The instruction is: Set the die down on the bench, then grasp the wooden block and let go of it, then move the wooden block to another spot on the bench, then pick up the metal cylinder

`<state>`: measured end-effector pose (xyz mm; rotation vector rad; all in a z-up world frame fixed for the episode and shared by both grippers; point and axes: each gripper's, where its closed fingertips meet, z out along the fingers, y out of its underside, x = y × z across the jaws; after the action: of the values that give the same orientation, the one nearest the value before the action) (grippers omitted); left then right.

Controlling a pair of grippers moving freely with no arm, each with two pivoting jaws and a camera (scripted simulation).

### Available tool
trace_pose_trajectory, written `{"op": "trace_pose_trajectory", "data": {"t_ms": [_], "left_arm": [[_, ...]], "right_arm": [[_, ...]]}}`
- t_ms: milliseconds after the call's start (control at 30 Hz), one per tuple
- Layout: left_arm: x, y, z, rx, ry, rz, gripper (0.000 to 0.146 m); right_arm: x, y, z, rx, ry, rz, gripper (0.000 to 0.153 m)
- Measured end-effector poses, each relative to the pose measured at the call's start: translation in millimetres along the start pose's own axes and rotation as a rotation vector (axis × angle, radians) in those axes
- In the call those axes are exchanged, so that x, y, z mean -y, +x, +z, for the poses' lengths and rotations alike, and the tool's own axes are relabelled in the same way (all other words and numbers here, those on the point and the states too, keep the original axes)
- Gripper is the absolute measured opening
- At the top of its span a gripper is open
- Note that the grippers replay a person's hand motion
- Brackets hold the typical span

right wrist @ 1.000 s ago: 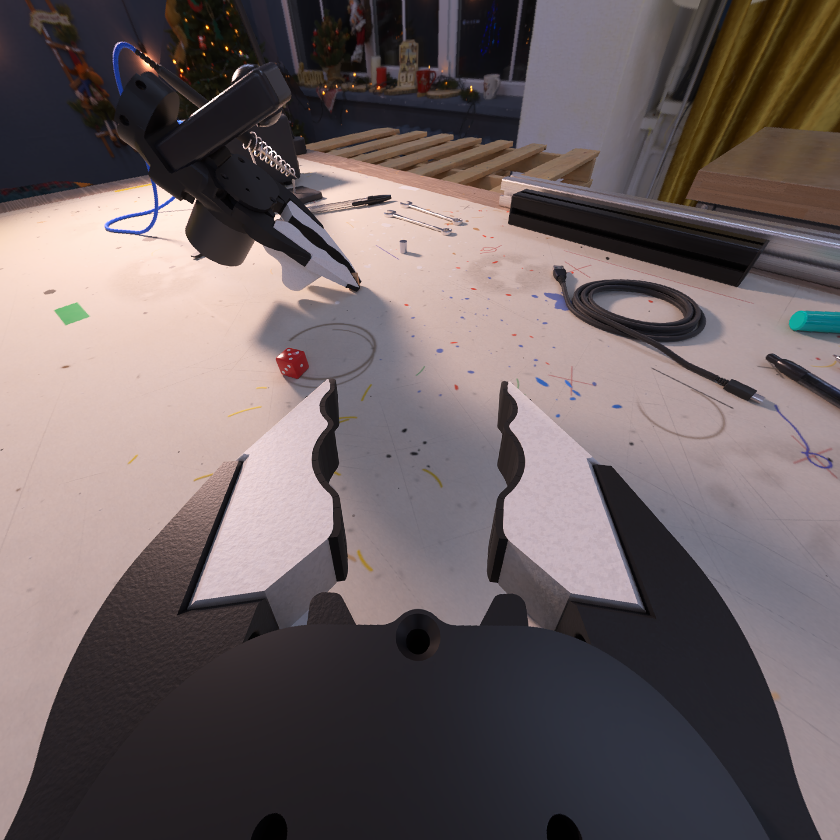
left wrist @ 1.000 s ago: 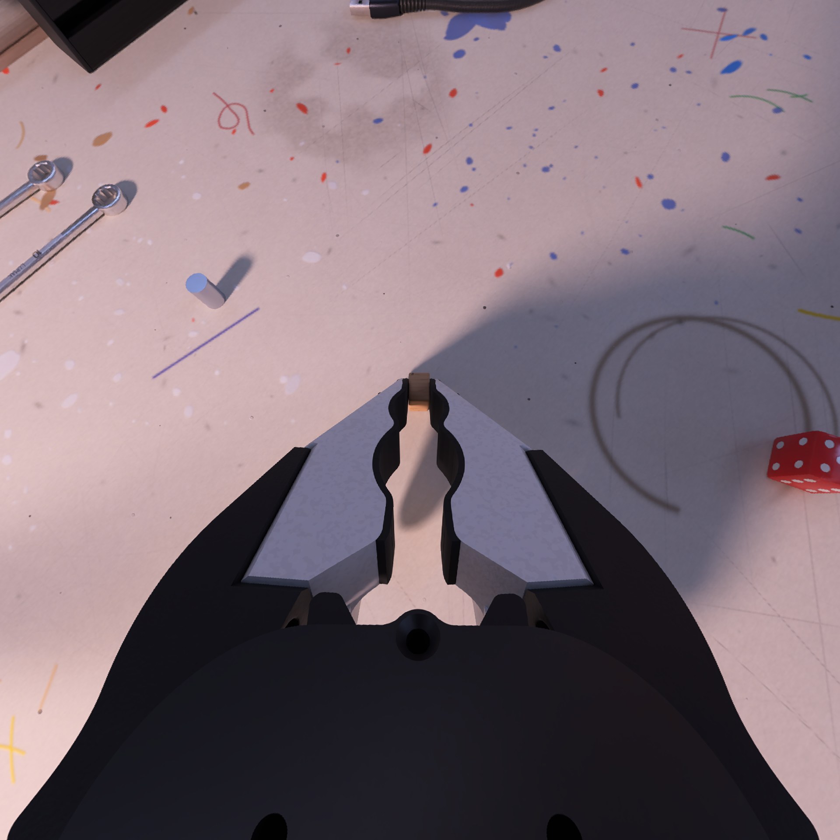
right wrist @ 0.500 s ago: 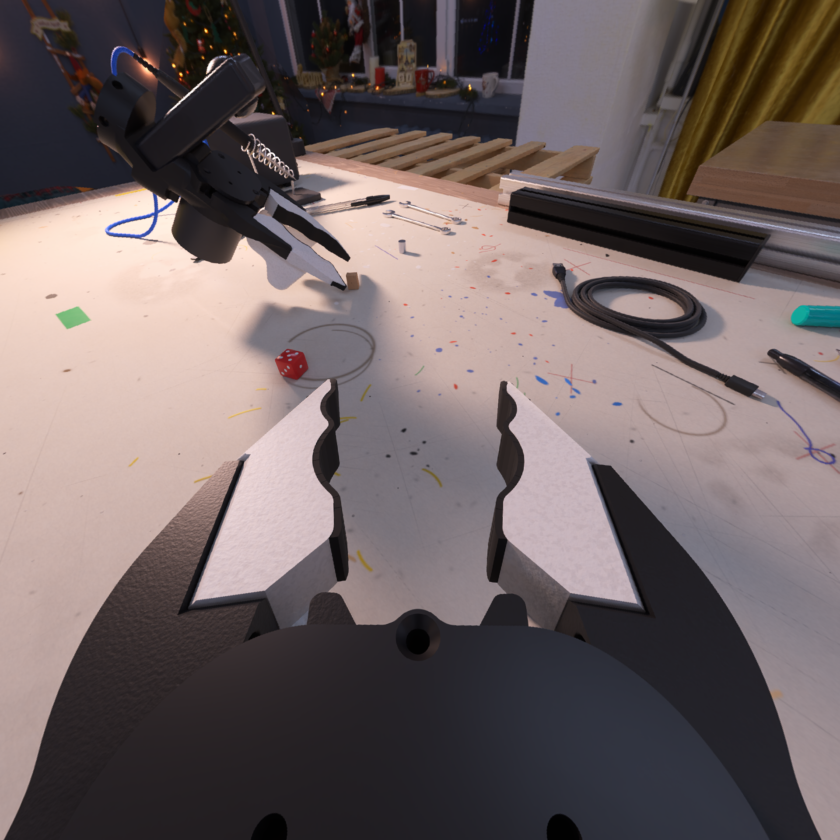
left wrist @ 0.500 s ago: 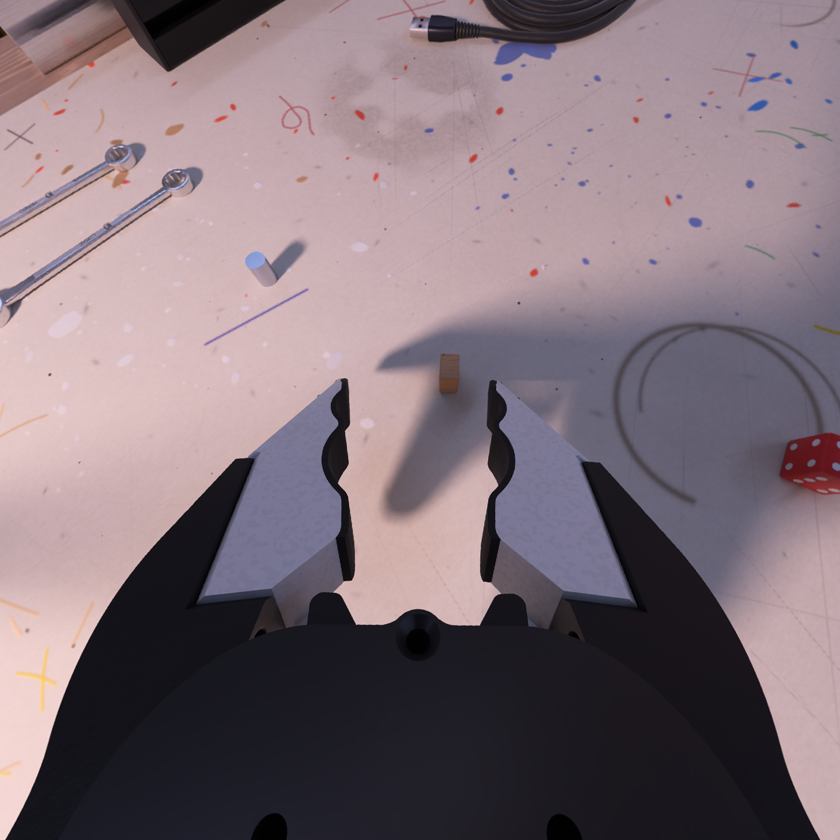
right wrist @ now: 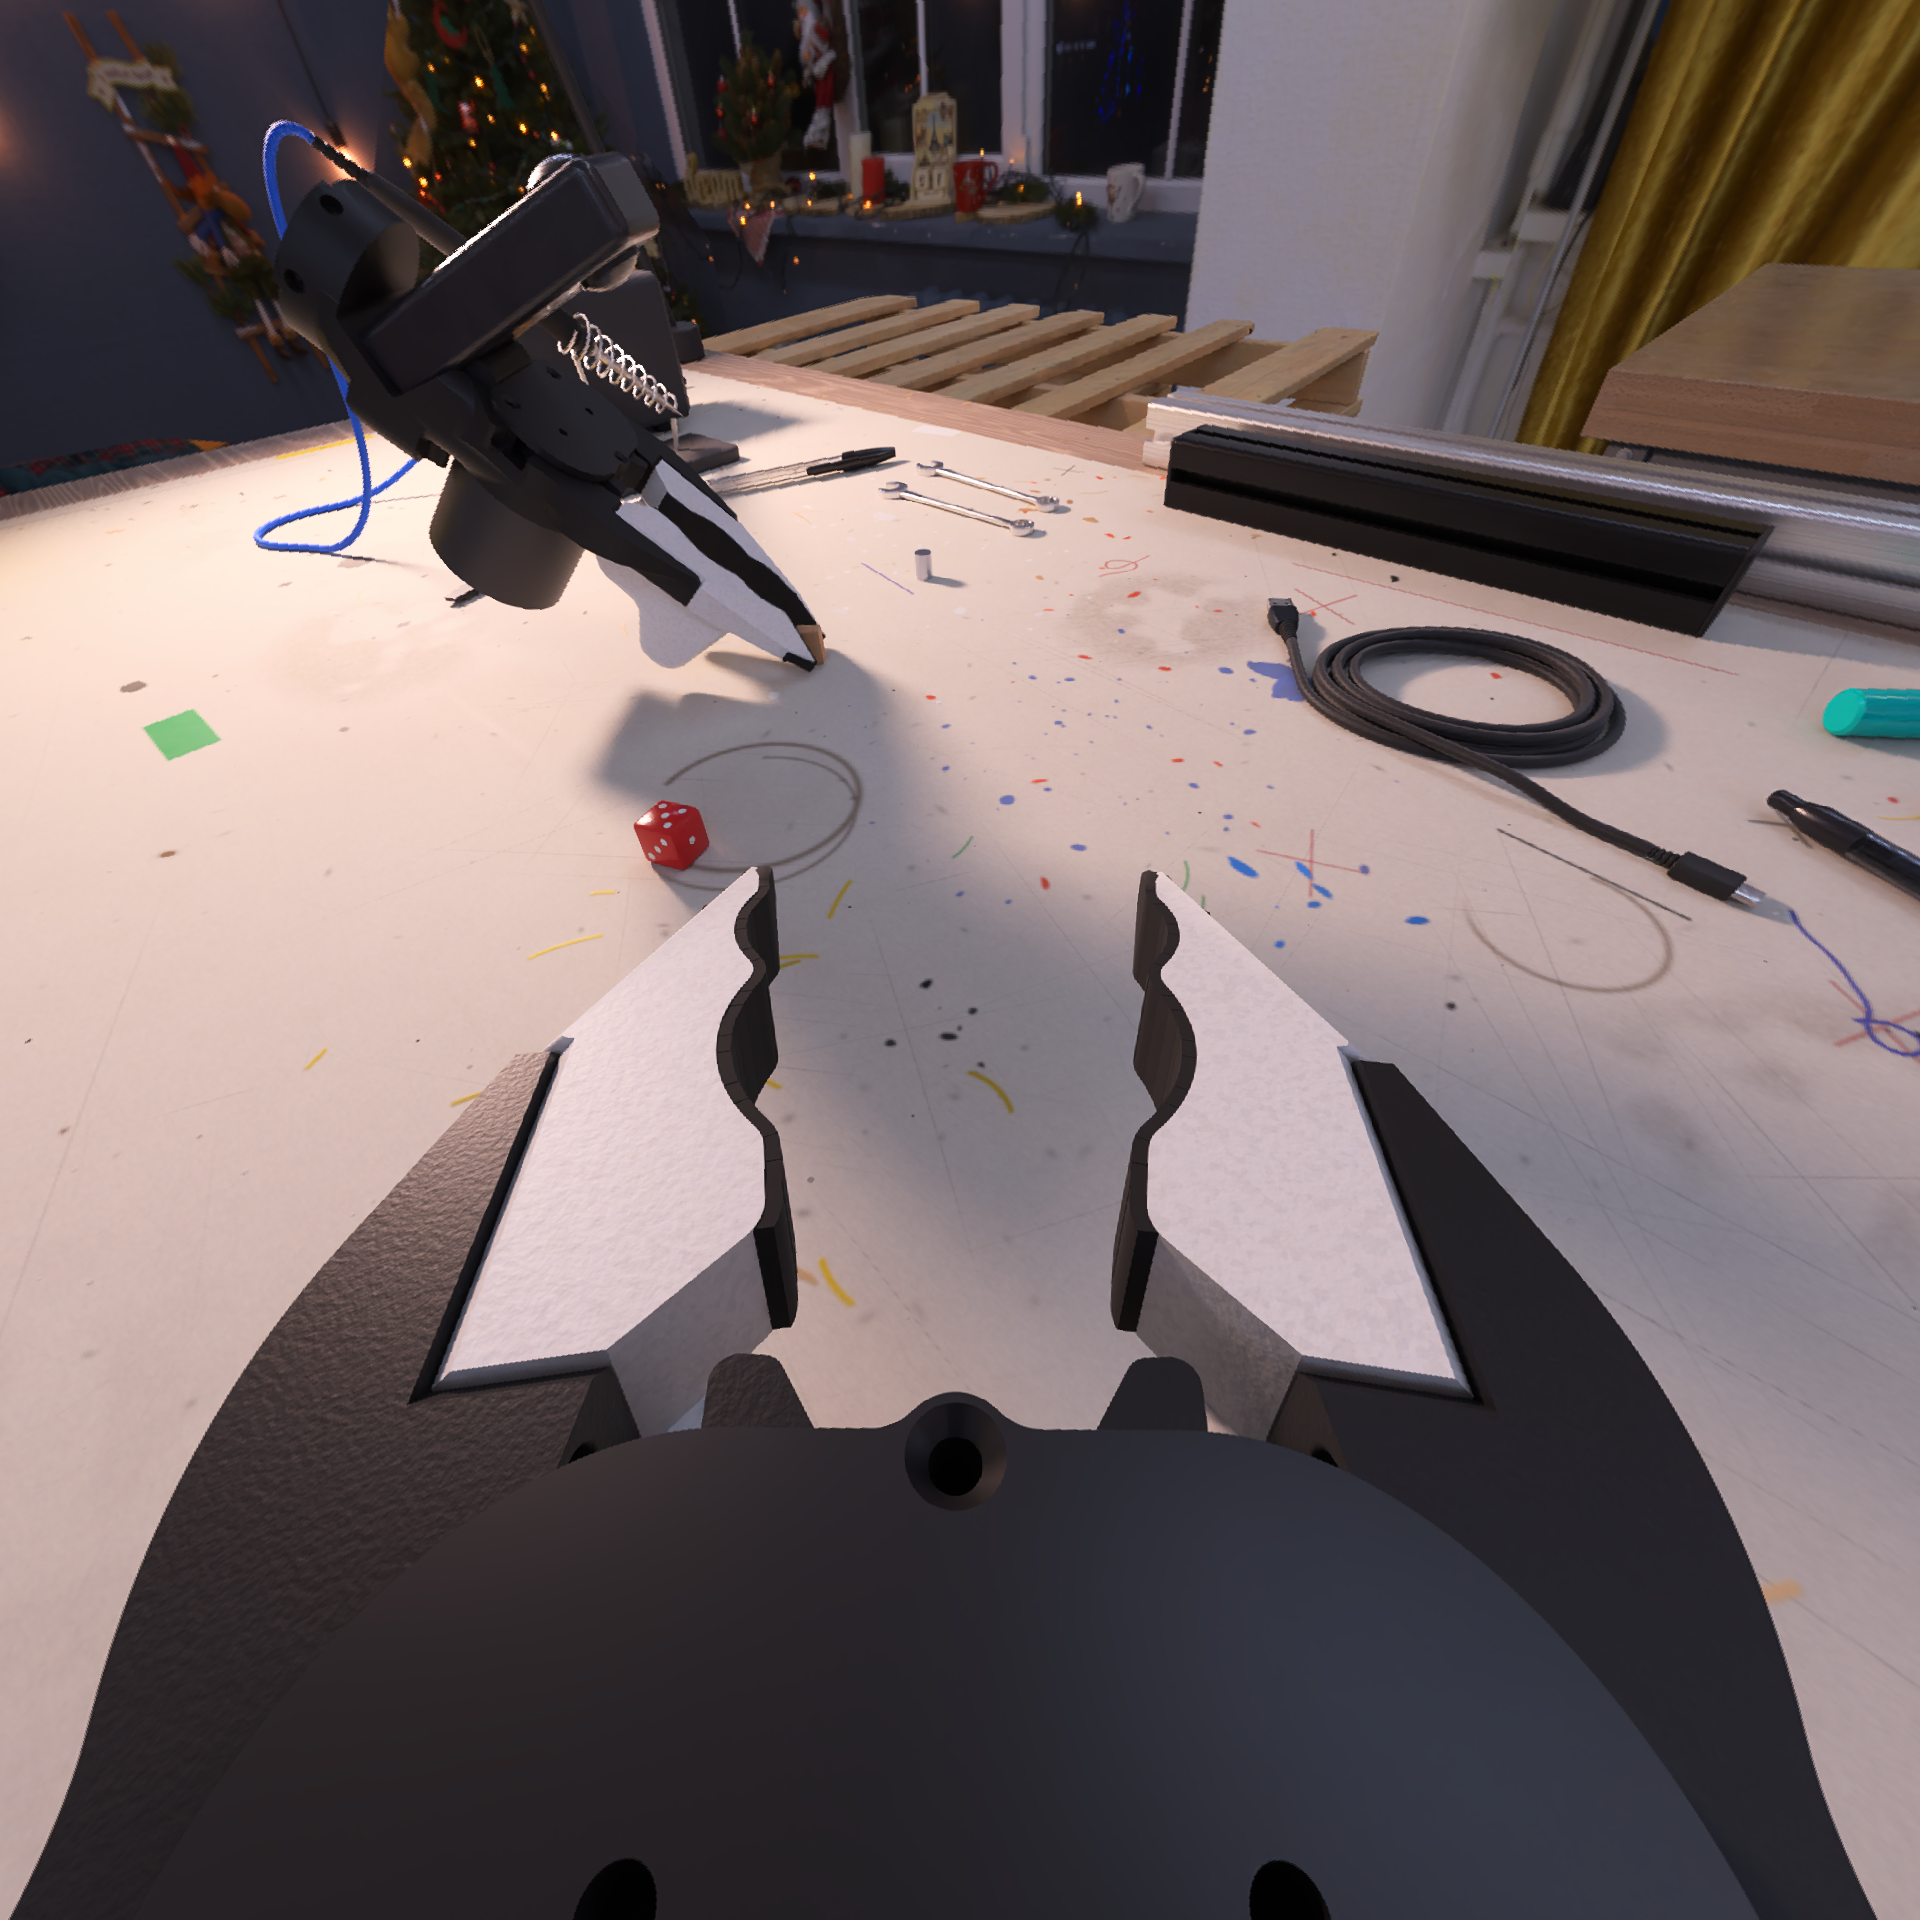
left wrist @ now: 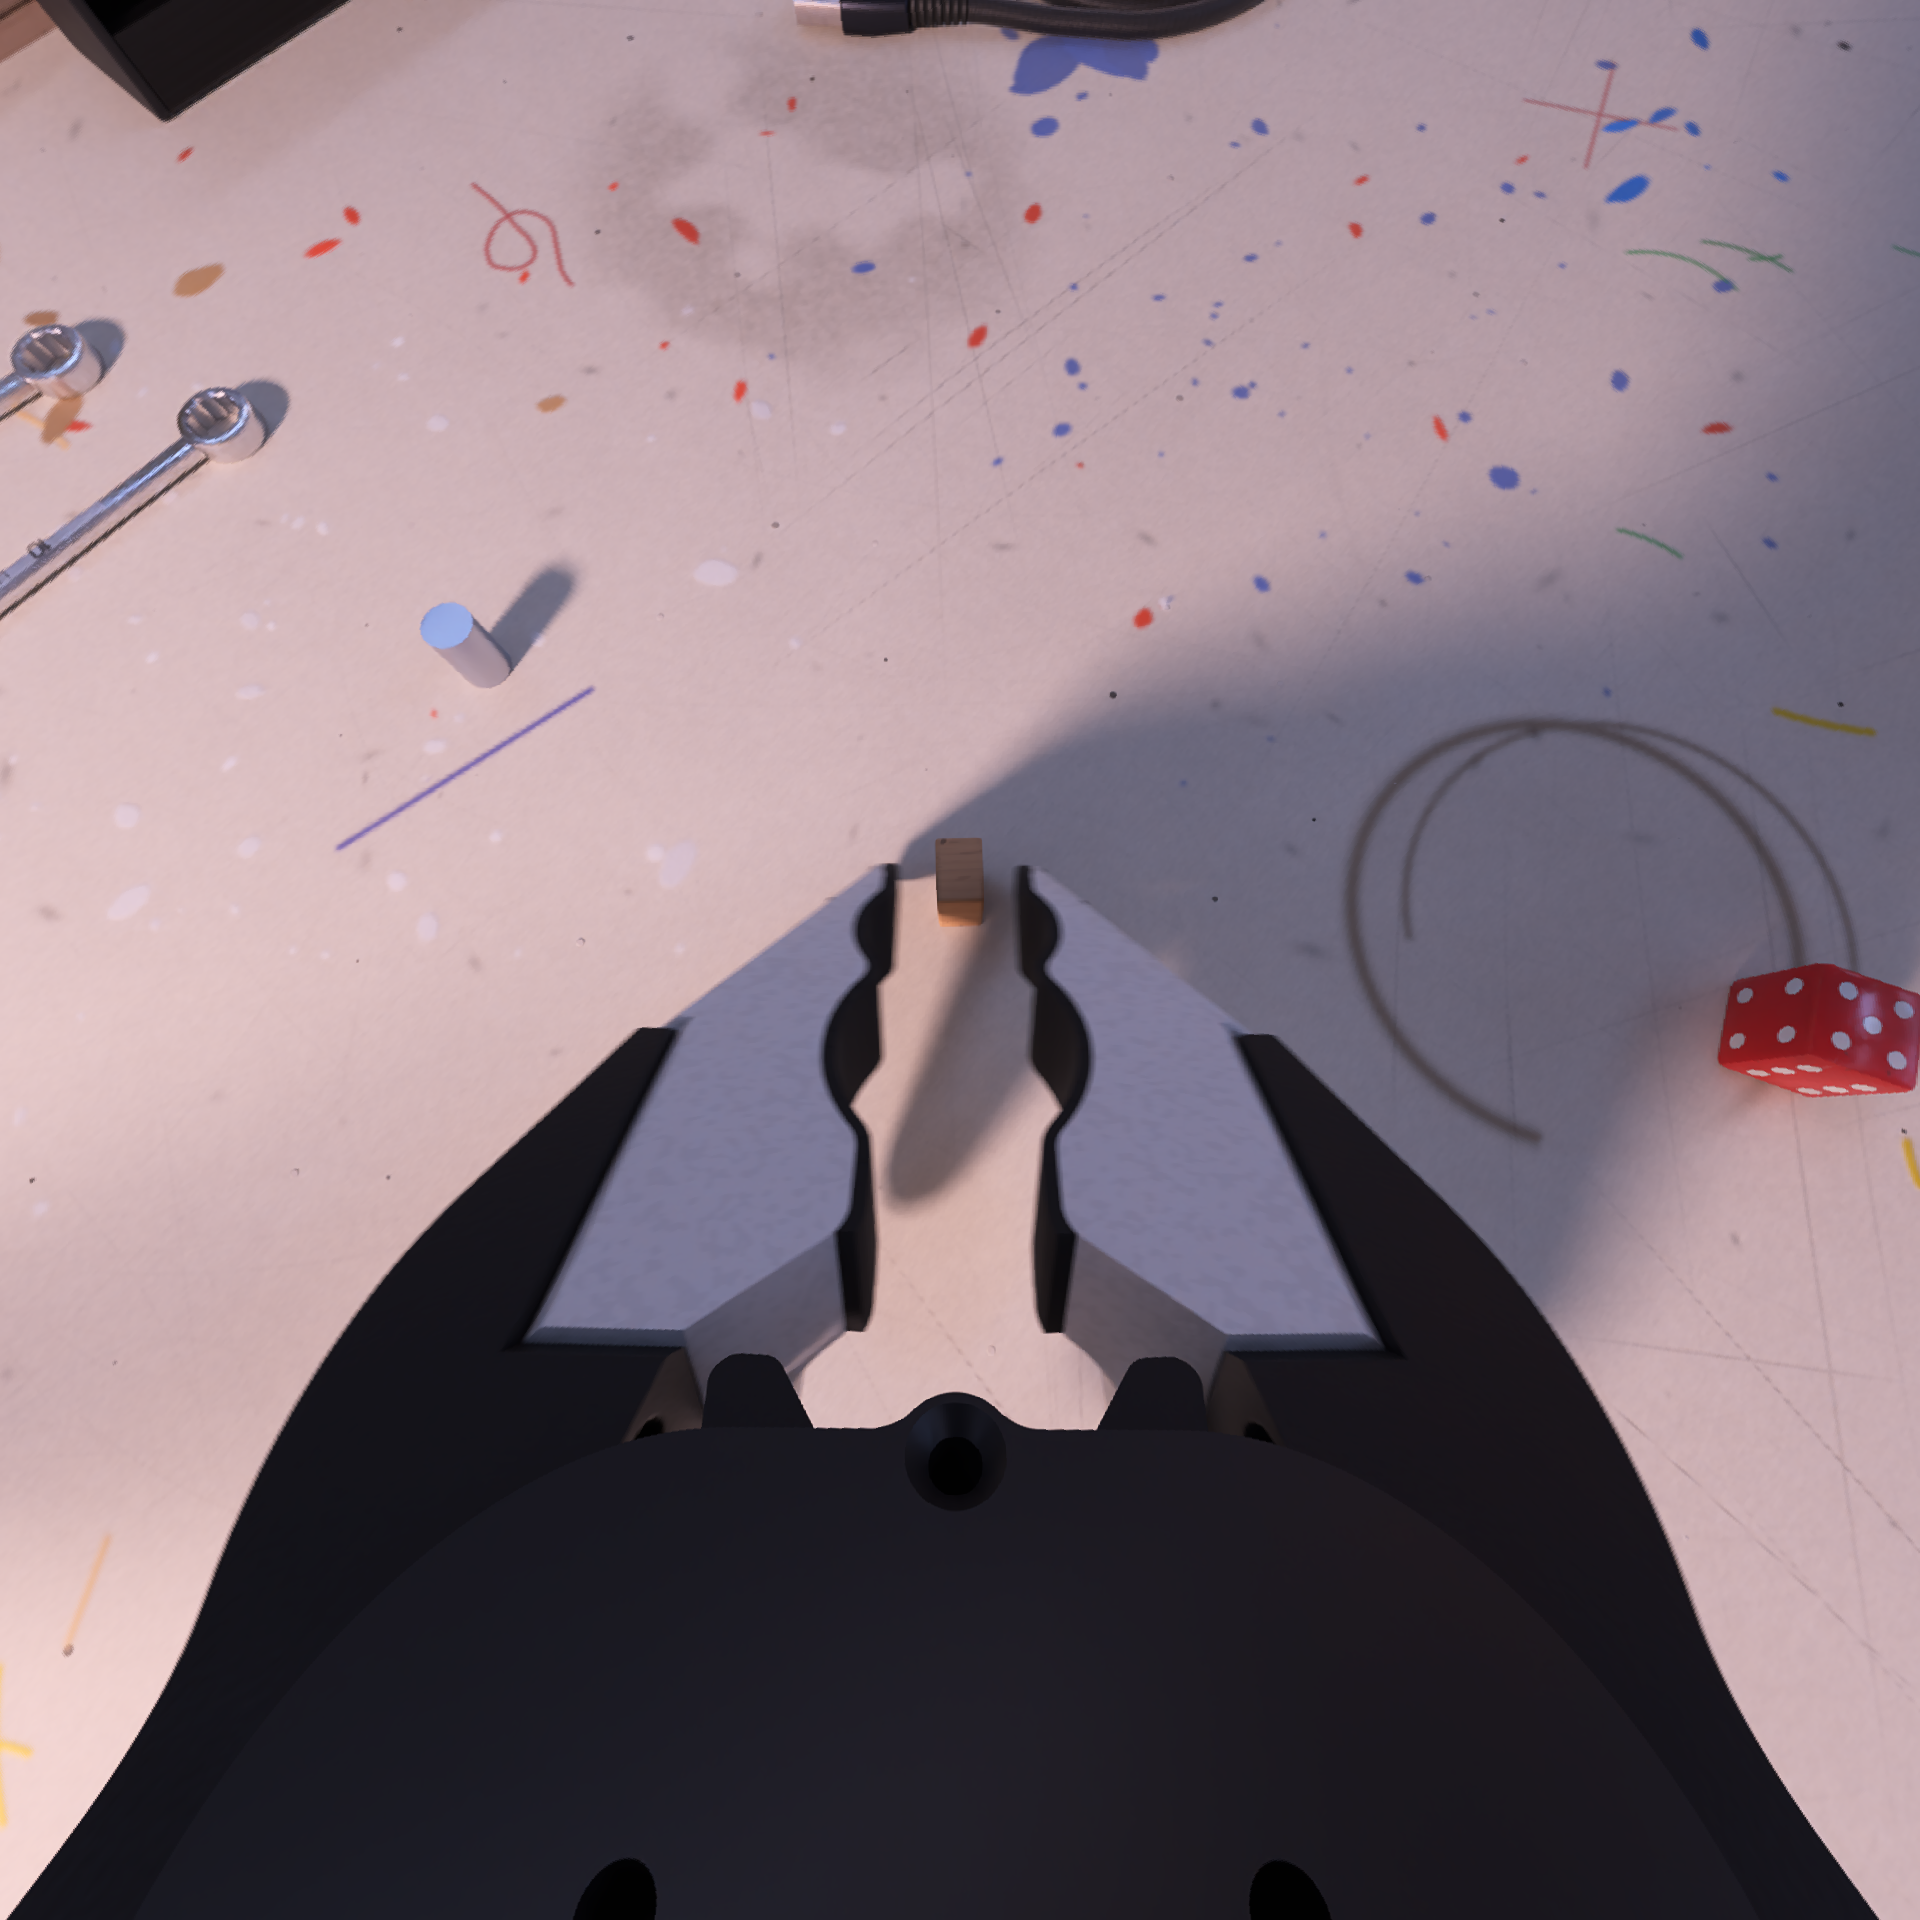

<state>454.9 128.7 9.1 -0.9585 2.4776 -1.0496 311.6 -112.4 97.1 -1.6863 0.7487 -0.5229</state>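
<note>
The small wooden block (left wrist: 958, 894) stands on the bench between the fingertips of my left gripper (left wrist: 956, 873), with a narrow gap on each side. The jaws are partly closed and do not touch it. In the right wrist view the left gripper (right wrist: 805, 649) tilts down with its tips at the block (right wrist: 819, 646). The red die (left wrist: 1818, 1029) rests on the bench to the right, also in the right wrist view (right wrist: 671, 833). The metal cylinder (left wrist: 464, 644) stands upright at the far left, also in the right wrist view (right wrist: 923, 564). My right gripper (right wrist: 956, 883) is open and empty above the bench.
Two wrenches (left wrist: 125, 488) lie left of the cylinder. A coiled black cable (right wrist: 1455, 696), a black rail (right wrist: 1455, 520), a black marker (right wrist: 1849, 842) and a teal object (right wrist: 1870, 712) lie to the right. A blue cord (right wrist: 312, 520) sits behind the left gripper.
The left gripper let go of the block and pulled back wide open. It has now come down over the block again with its jaws narrowed. The right gripper has not moved.
</note>
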Motion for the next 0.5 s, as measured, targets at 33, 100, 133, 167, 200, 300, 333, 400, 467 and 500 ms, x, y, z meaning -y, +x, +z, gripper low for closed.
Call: {"op": "trace_pose_trajectory", "data": {"t_ms": [33,100,133,167,200,300,333,400,467,500], "left_arm": [[0.5,0.7,0.6,-0.002,0.001,0.004,0.008],[3.0,6.4,-2.4,-0.027,0.006,0.023,0.008],[7.5,14.7,-7.1,-0.060,0.028,0.047,0.008],[13.7,28.0,-13.8,-0.125,0.064,0.081,0.008],[19.3,42.3,-21.3,-0.191,0.104,0.130,0.008],[17.9,84.3,-35.4,-0.333,0.126,0.266,0.008],[13.6,95.2,-35.6,-0.357,0.118,0.293,0.008],[3.7,111.4,-32.1,-0.371,0.083,0.351,0.008],[-2.3,125.7,-28.0,-0.392,0.065,0.386,0.008],[-4.8,130.6,-25.4,-0.396,0.054,0.402,0.008]], "right_arm": [[0.2,0.1,-0.1,0.000,0.001,0.001,0.069],[0.5,0.0,-0.4,0.000,0.004,0.000,0.069],[0.6,0.0,-0.5,0.001,0.005,0.000,0.069],[0.8,-0.1,-0.7,0.001,0.006,0.000,0.069],[1.0,-0.1,-0.9,0.002,0.008,0.000,0.069],[1.6,0.0,-1.3,0.002,0.011,0.002,0.069],[1.8,0.2,-1.5,0.001,0.013,0.002,0.069],[2.2,0.4,-1.8,0.000,0.017,0.003,0.069],[2.1,0.4,-1.8,0.000,0.017,0.003,0.069],[2.1,0.4,-1.8,0.000,0.016,0.002,0.069]]}}
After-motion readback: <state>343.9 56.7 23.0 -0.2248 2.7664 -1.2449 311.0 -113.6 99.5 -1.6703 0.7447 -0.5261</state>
